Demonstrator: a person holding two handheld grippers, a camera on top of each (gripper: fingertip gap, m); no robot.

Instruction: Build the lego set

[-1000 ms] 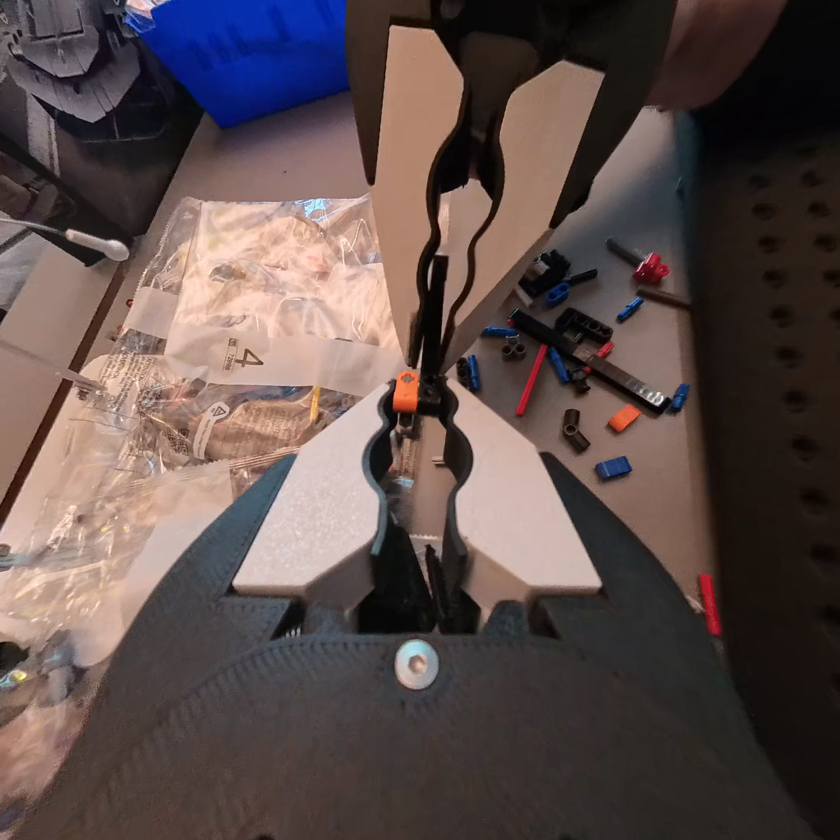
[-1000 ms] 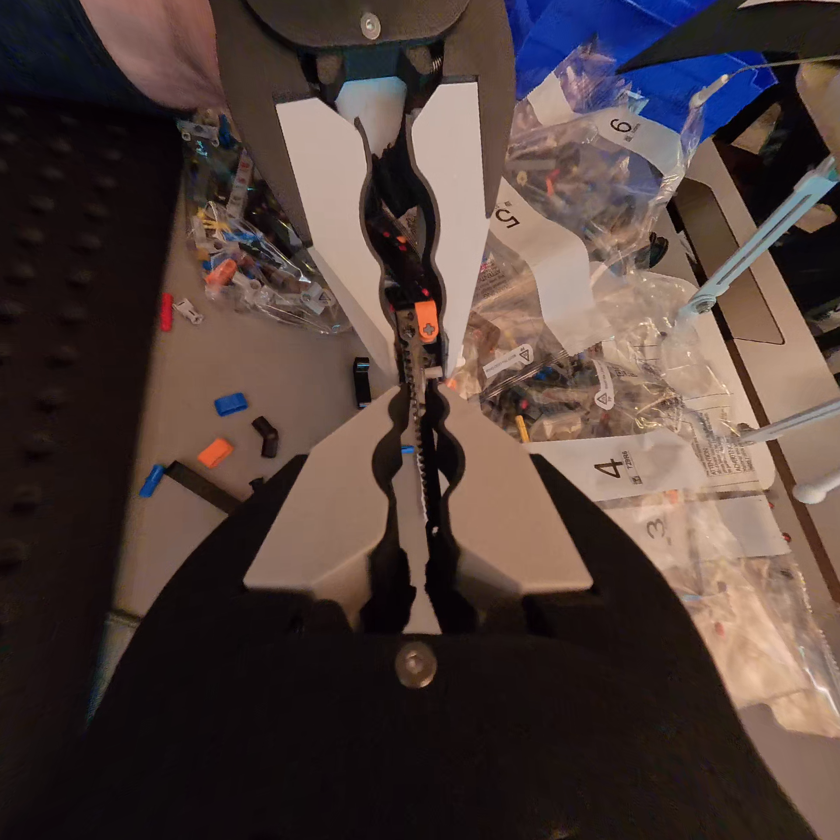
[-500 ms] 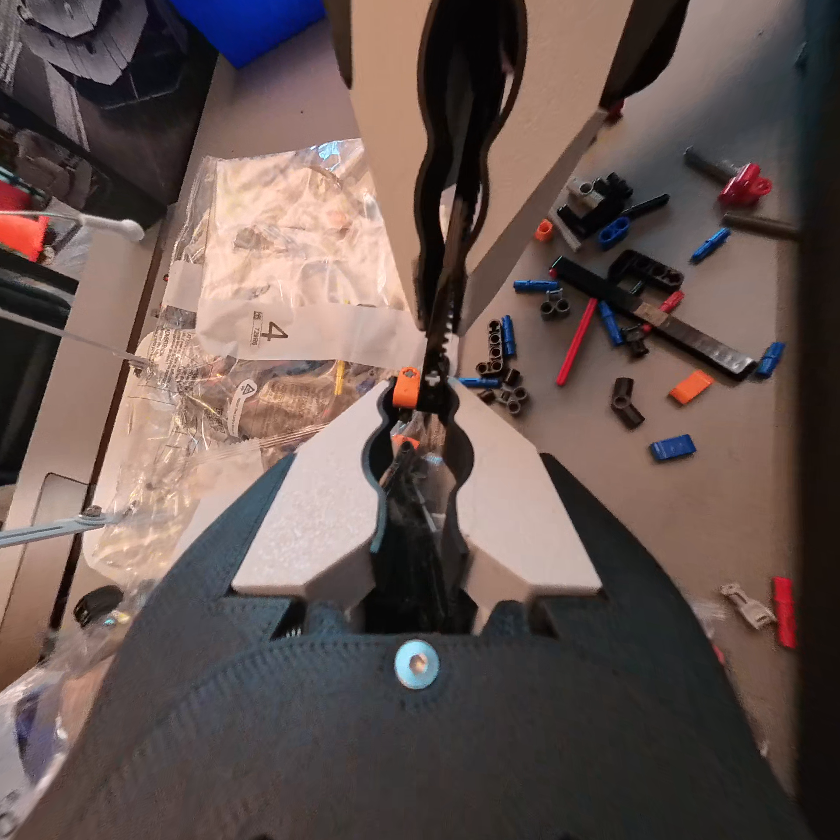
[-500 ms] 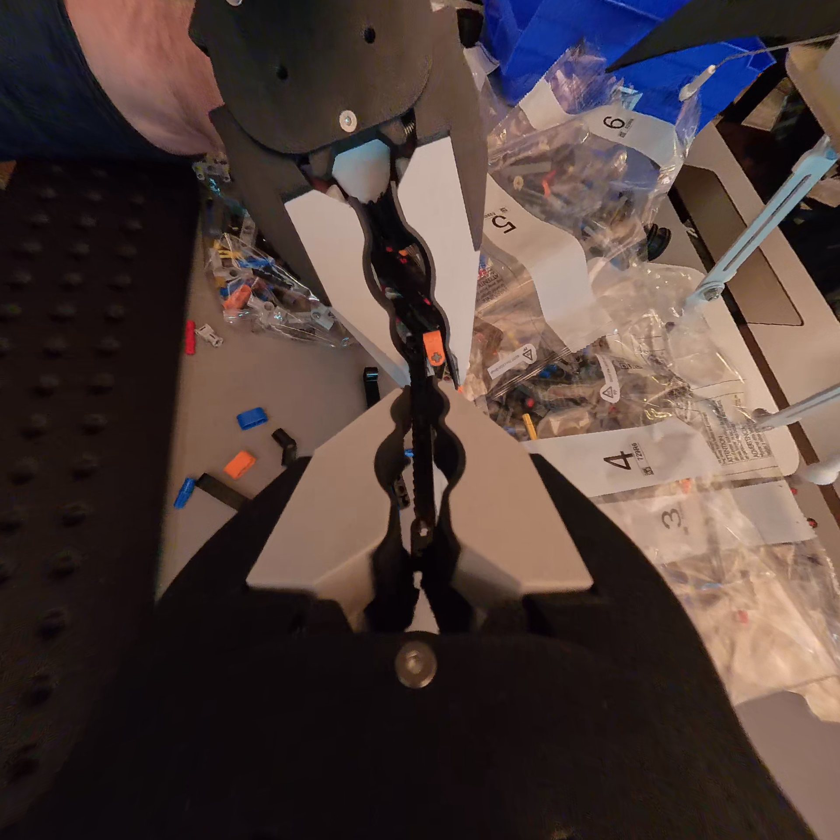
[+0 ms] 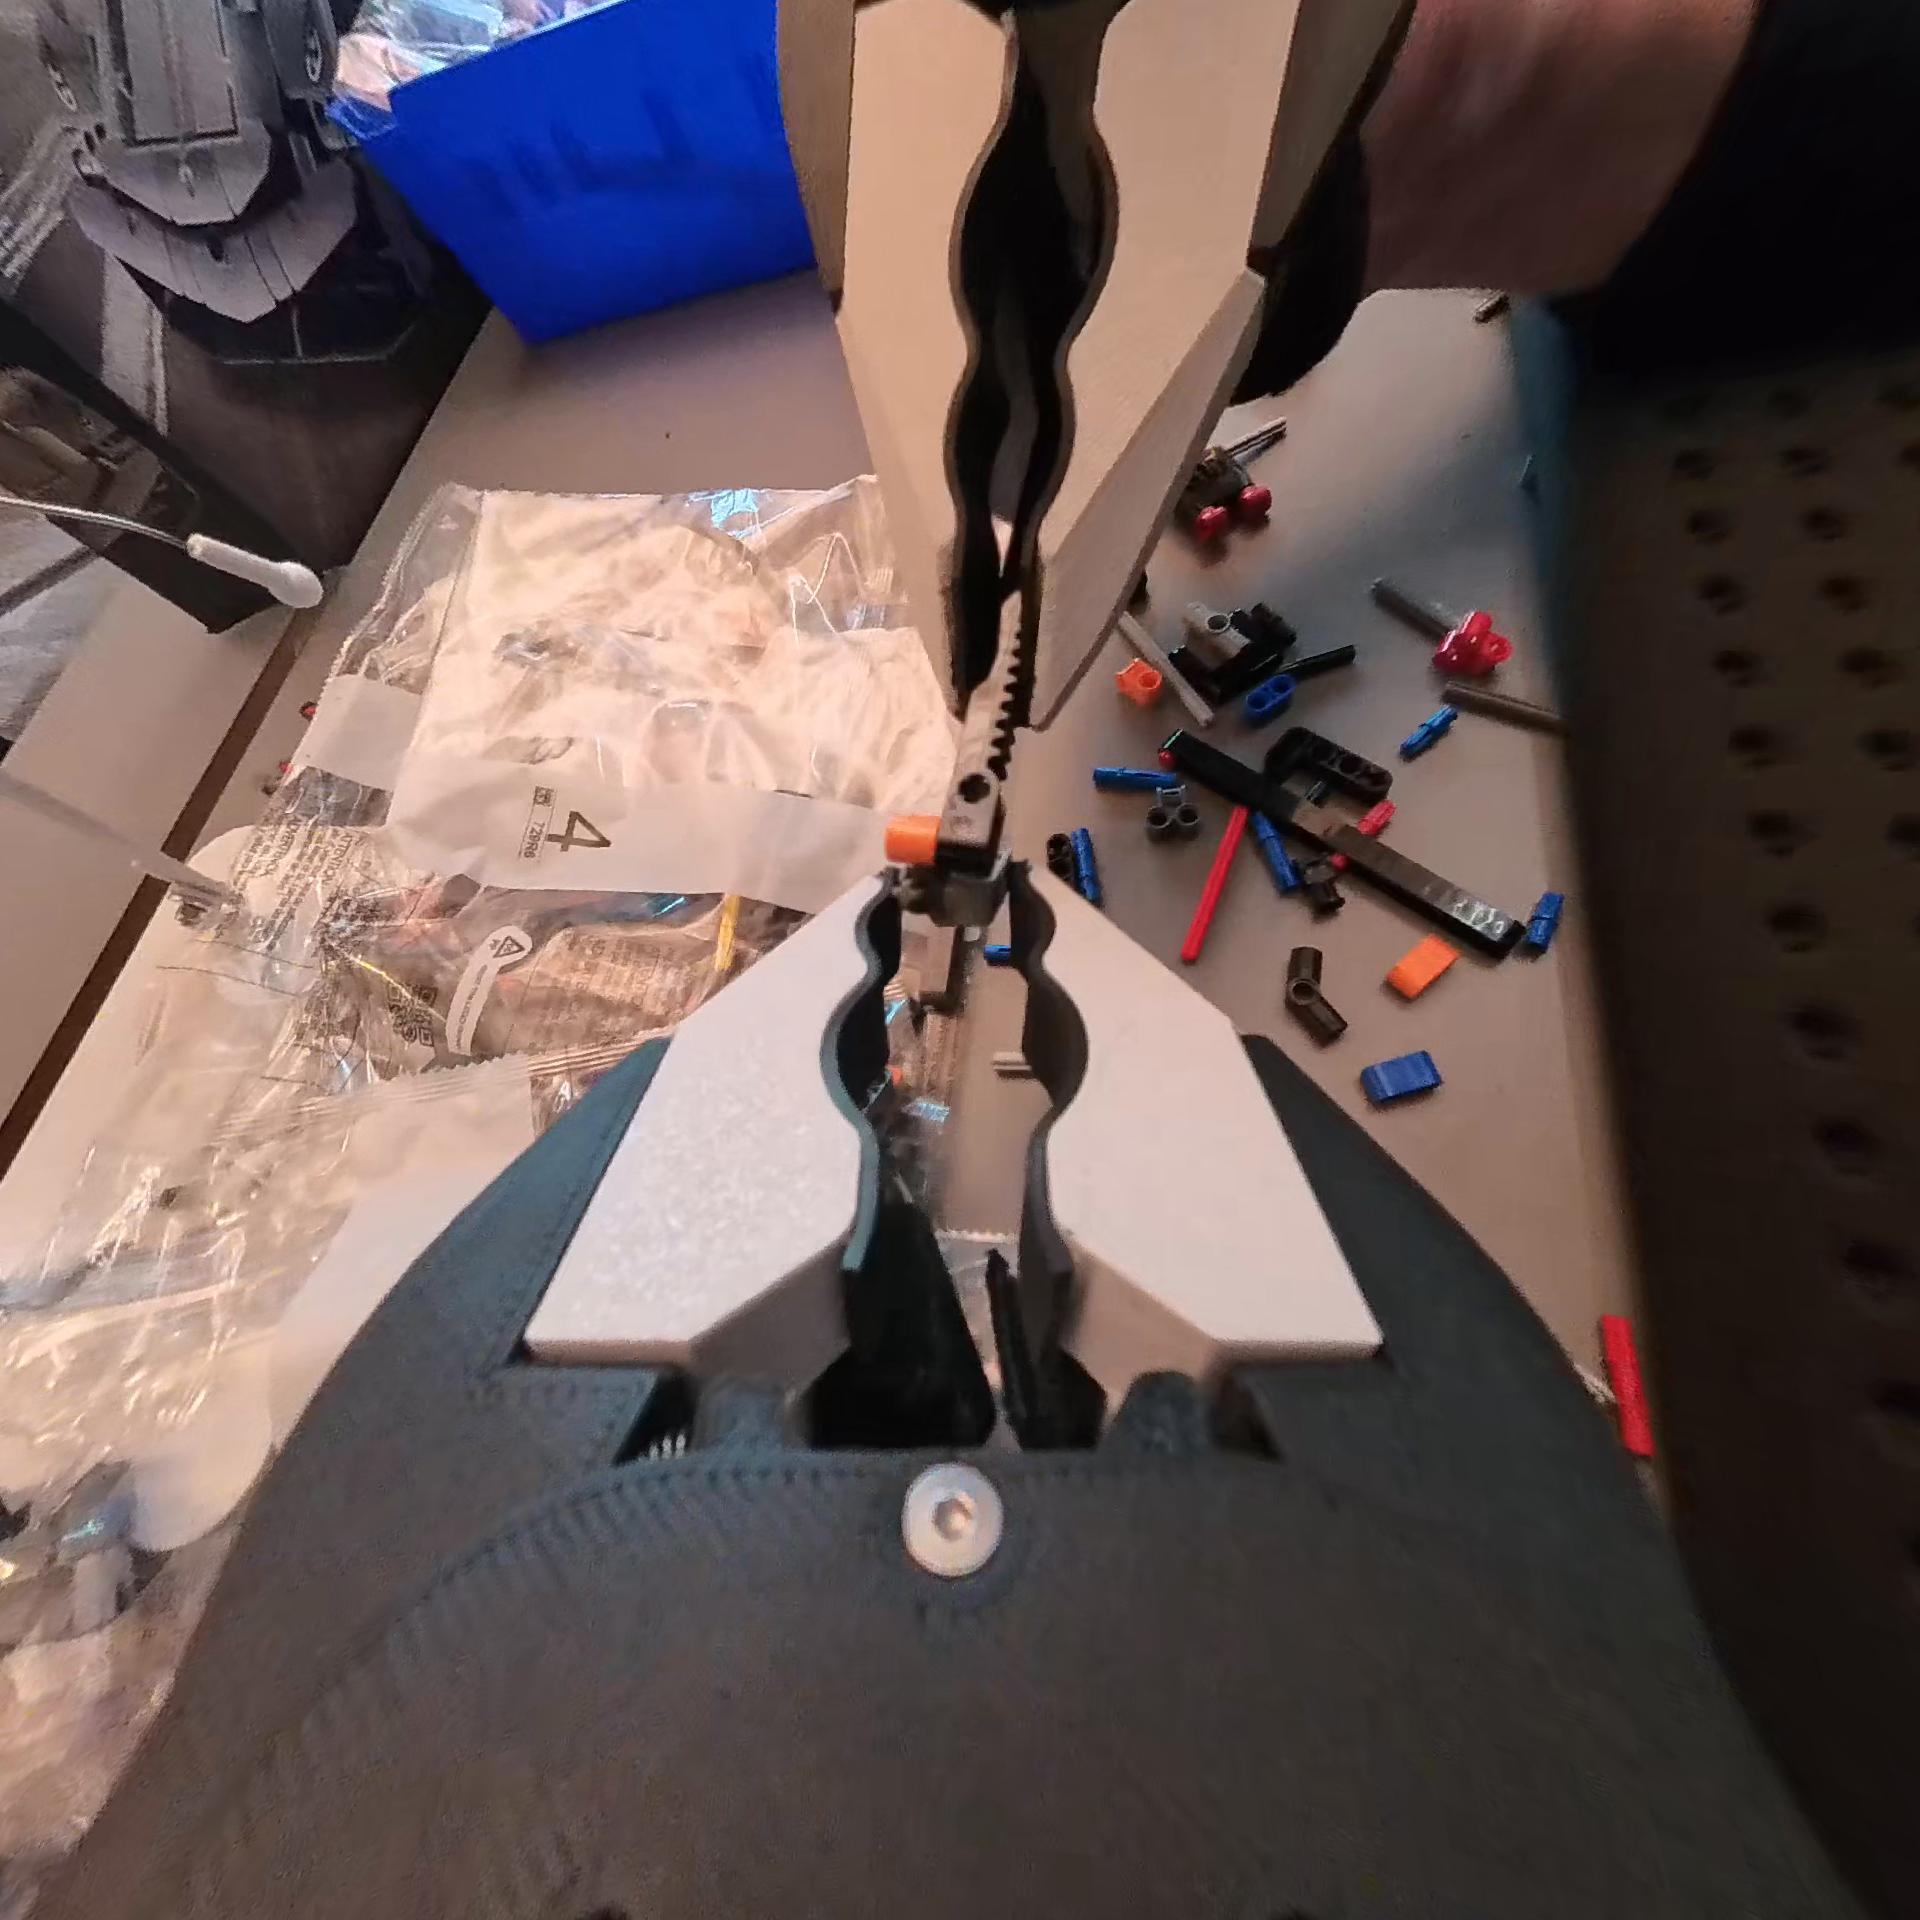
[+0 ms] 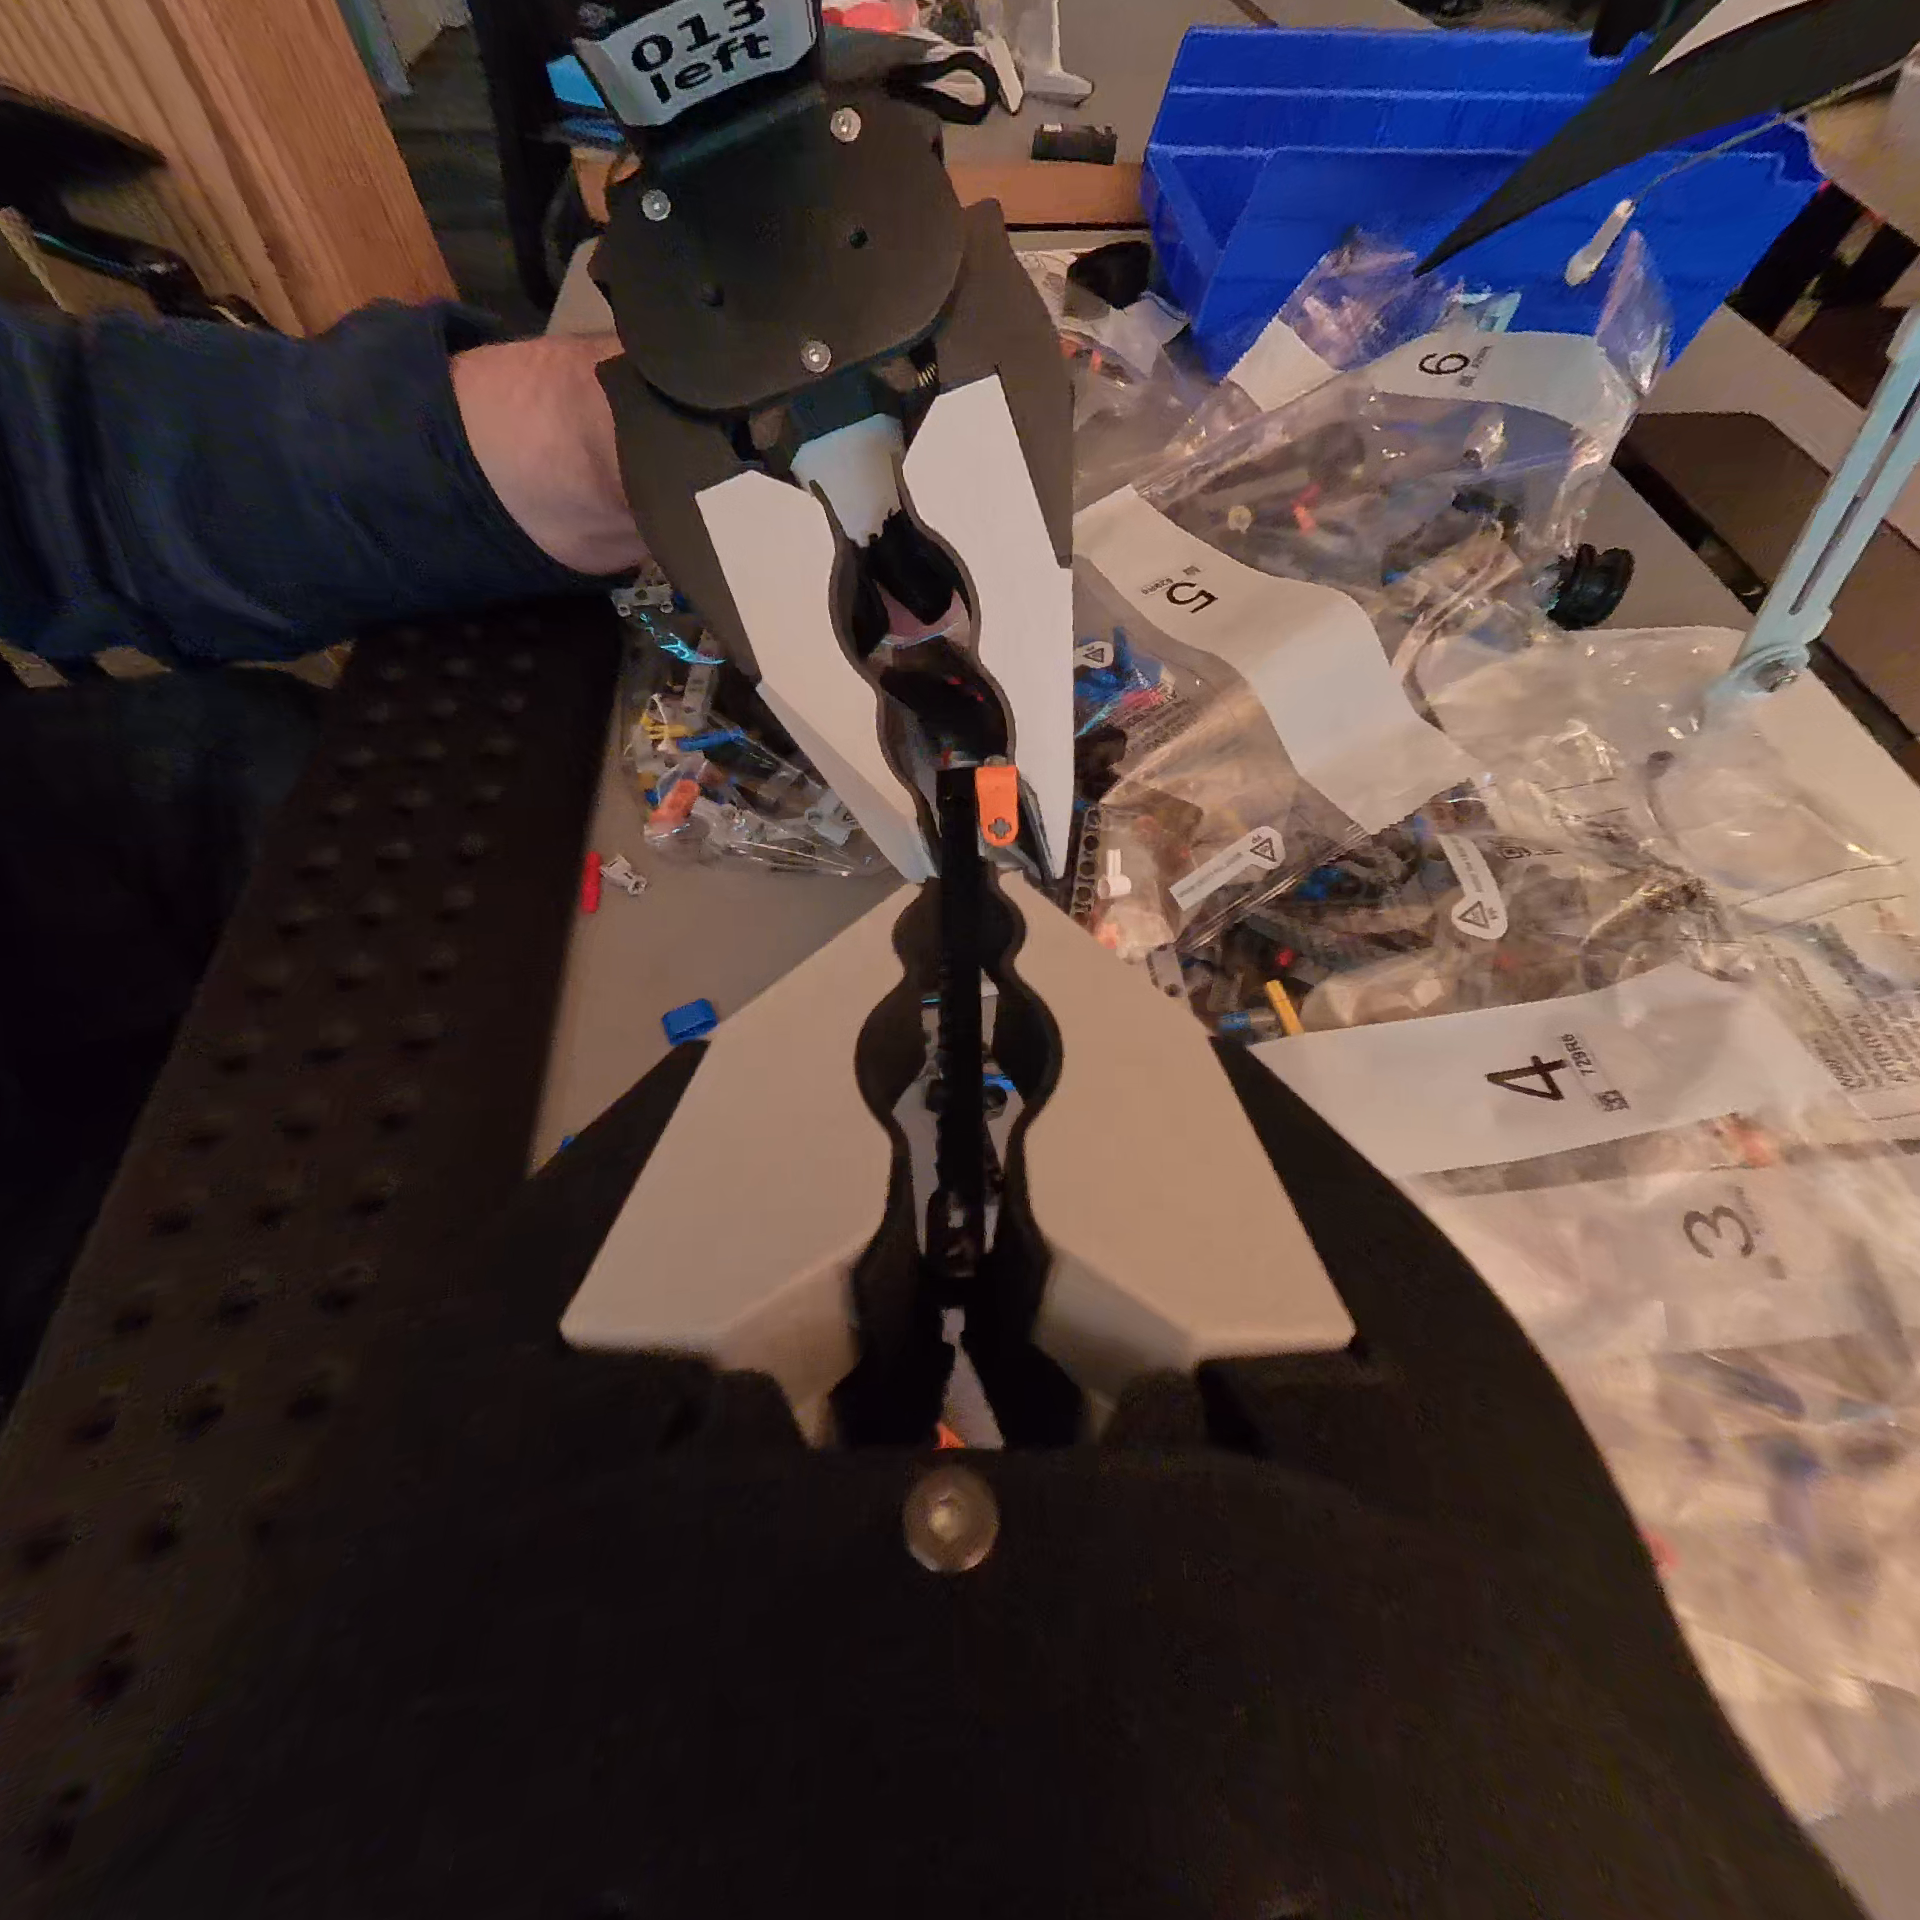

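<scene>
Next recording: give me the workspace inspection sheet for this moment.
Surface: grey tabletop, crowded.
Job's things: black toothed lego rack with orange connector, held between both tongs above the table.
Clutter: loose small lego pieces; clear numbered plastic parts bags.
Grippers: left tongs shut on the rack's connector end; right tongs shut on its toothed end.
Cables: nothing seen.
Surroundings: blue plastic bin; black perforated mat; person's dark-sleeved arm.

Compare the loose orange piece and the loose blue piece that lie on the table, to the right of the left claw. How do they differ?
The orange piece is orange and lies farther from the camera; the blue piece is blue and lies nearer. The orange piece is turned more steeply than the blue piece. Both are small, flat and lie loose on the grey table, apart.
</scene>
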